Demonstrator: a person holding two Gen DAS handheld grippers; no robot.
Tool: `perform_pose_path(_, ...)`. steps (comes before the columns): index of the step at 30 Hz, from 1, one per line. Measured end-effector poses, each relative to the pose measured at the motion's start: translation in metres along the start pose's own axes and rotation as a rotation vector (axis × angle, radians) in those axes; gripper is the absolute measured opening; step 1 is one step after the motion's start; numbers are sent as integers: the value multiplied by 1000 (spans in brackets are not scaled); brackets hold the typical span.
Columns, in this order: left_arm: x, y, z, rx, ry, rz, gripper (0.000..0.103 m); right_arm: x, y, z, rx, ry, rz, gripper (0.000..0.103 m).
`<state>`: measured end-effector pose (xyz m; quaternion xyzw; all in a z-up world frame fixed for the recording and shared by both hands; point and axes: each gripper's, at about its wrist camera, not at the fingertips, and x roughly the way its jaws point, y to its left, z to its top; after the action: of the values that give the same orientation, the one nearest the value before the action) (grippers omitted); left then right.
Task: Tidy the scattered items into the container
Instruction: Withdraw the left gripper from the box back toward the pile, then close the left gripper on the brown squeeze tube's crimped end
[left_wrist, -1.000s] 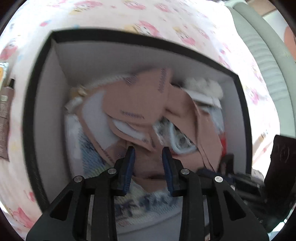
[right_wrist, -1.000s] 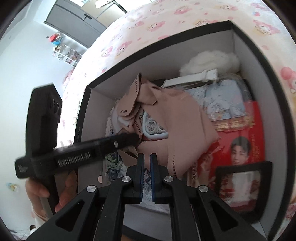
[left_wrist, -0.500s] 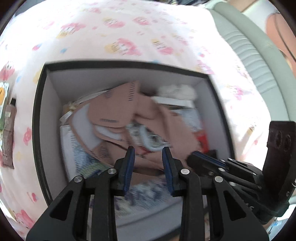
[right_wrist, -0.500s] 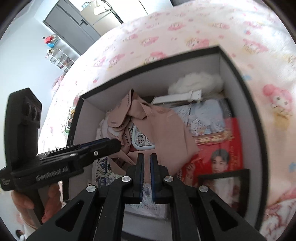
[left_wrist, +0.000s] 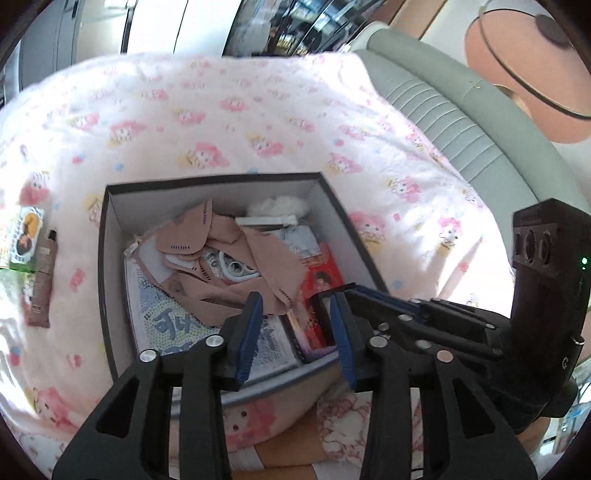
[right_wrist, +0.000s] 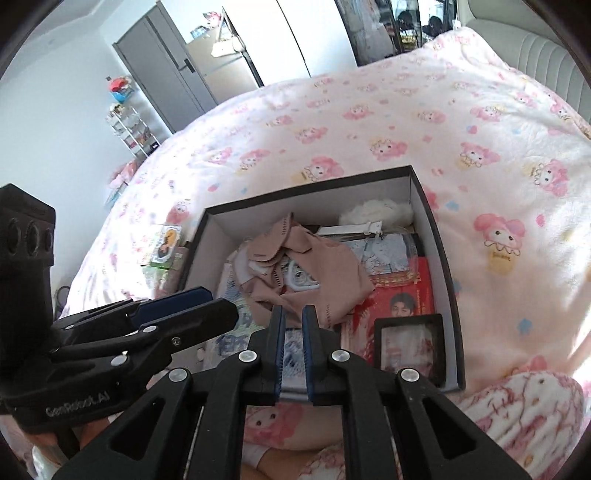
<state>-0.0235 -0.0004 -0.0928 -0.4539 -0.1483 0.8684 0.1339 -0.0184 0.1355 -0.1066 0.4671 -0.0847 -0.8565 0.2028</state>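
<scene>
The container (left_wrist: 110, 258), a rectangular cardboard box with a black rim and plain grey-white inner walls, sits on the bed just ahead of and below both pairs of fingers. Inside it lies a heap of soft beige-pink cloth (left_wrist: 255, 258) with dashed stitching, crumpled over a white plastic ring-shaped thing (left_wrist: 236, 267). At the far wall rests a fluffy white ball (left_wrist: 279, 206) beside a flat white clip (left_wrist: 266, 220). Along the right wall lies a glossy red card with a portrait (right_wrist: 404, 299), and nearer the fingers a small black-edged picture frame (right_wrist: 408, 345). A printed sheet with blue characters (left_wrist: 162, 325) covers the floor of the box on its left.

The left gripper (left_wrist: 295, 332) hangs above the near edge of the box; its blue-padded fingers stand apart and are spreading wider, nothing between them. The right gripper (right_wrist: 293, 339) hovers over the same edge, its fingers drawn almost together with only a thin slit, gripping nothing.

Left of the box, on the bed, lie a slim brown tube (left_wrist: 42, 284) and a flat green and white packet (left_wrist: 22, 240), touching each other. The bed wears a fleecy white blanket (right_wrist: 369, 122) printed with pink cartoon figures. Beyond it curves a ribbed grey-green padded headboard (left_wrist: 443, 110).
</scene>
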Motion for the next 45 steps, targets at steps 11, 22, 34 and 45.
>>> perform_pose_path(11, -53, -7, -17, 34, -74, -3, 37, -38, 39, -13, -81, -65, 28, 7)
perform_pose_path(22, -96, 31, -30, -15, -119, 51, 37, -34, 98, -17, -210, -55, 74, 7)
perform_pose_path(34, -136, 156, -42, -222, -158, 201, 38, 55, 213, 7, -381, 89, 287, 7)
perform_pose_path(45, -116, 266, -46, -382, -104, 215, 38, 157, 251, 12, -349, 245, 304, 8)
